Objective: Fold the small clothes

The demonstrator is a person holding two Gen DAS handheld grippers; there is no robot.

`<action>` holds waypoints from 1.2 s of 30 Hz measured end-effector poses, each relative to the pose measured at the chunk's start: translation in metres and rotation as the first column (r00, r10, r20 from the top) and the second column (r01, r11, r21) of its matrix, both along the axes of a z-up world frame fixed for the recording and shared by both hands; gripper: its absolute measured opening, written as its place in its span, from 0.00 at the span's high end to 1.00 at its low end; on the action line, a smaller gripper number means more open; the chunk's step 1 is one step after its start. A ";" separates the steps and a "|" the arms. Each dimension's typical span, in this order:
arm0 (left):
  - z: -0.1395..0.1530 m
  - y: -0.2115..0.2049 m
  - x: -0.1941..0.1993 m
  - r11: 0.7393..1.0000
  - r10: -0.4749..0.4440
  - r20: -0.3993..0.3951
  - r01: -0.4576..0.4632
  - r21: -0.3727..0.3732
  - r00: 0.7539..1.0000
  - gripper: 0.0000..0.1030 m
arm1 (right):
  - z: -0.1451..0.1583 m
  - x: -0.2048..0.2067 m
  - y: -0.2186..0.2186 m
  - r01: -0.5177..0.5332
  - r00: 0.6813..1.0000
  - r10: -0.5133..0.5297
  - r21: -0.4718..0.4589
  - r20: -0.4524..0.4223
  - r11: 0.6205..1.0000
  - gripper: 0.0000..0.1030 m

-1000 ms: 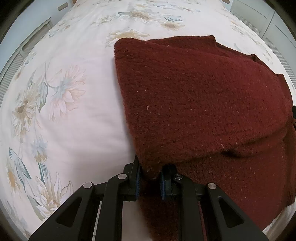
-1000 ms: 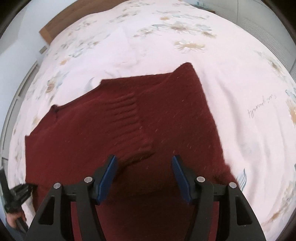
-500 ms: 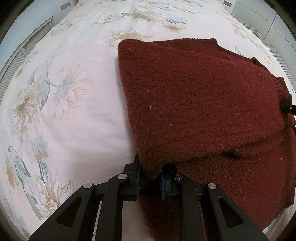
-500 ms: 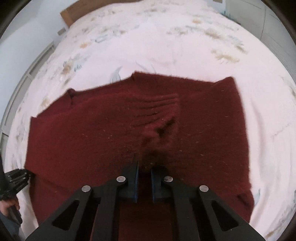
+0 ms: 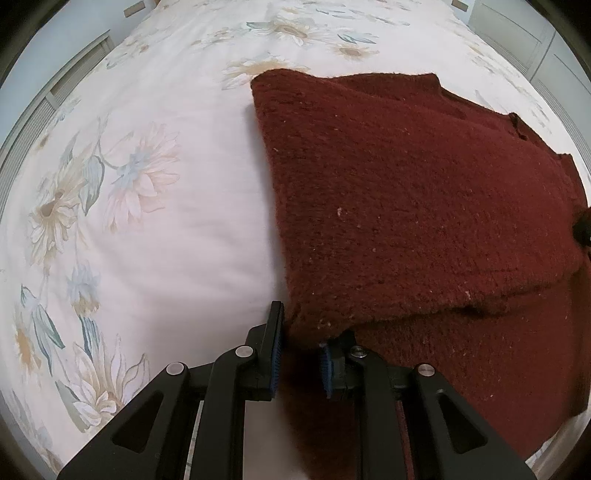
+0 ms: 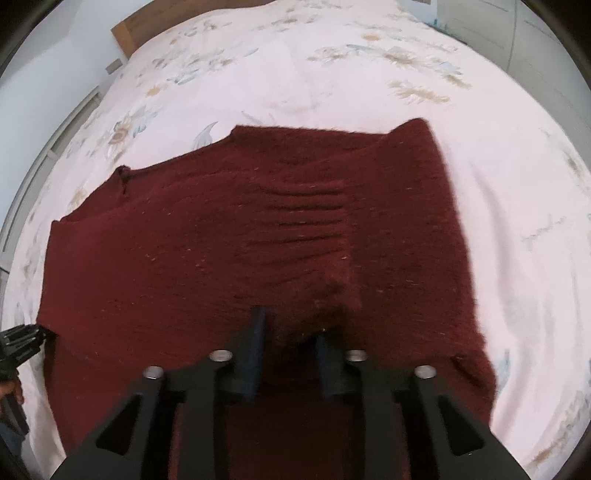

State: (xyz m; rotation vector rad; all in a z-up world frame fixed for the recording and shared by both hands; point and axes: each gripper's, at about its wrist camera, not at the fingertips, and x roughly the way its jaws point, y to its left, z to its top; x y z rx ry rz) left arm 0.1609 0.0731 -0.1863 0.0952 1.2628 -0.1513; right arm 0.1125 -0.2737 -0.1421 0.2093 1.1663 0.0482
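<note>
A dark red knitted sweater [image 5: 406, 206] lies on the bed, its near part folded over onto itself. My left gripper [image 5: 301, 347] is shut on the folded layer's near left corner, the fabric bunched between its blue pads. In the right wrist view the same sweater [image 6: 184, 258] spreads across the bed, with a ribbed cuff [image 6: 306, 218] on top. My right gripper [image 6: 290, 338] has its jaws a little apart around the bunched cuff edge. The left gripper also shows at the far left edge of the right wrist view [image 6: 22, 343].
The white bedsheet [image 5: 147, 221] with pale flower prints covers the bed. A wooden headboard [image 6: 147, 18] stands at the far end. White cabinet doors [image 5: 517, 33] line the right side. The bed's near edge runs just under the grippers.
My right gripper closed on the ribbed cuff half a second ago and its jaws have now parted somewhat. The left gripper stays shut on its corner and has shifted slightly with the fold.
</note>
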 end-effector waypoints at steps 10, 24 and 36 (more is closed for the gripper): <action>0.042 -0.008 -0.016 0.999 0.032 0.001 -0.032 0.006 0.999 0.36 | 0.039 -0.017 -0.020 -0.003 0.999 0.006 -0.098 0.038 0.995 0.17; 0.070 -0.117 0.005 0.995 -0.093 0.182 0.099 -0.024 0.979 0.01 | 0.037 -0.012 0.068 -0.133 0.983 0.154 -0.194 0.096 0.972 0.01; -0.001 -0.106 0.009 0.995 -0.089 0.152 0.083 0.047 0.984 0.01 | -0.012 -0.010 0.054 -0.119 0.987 0.143 -0.270 0.070 0.956 0.01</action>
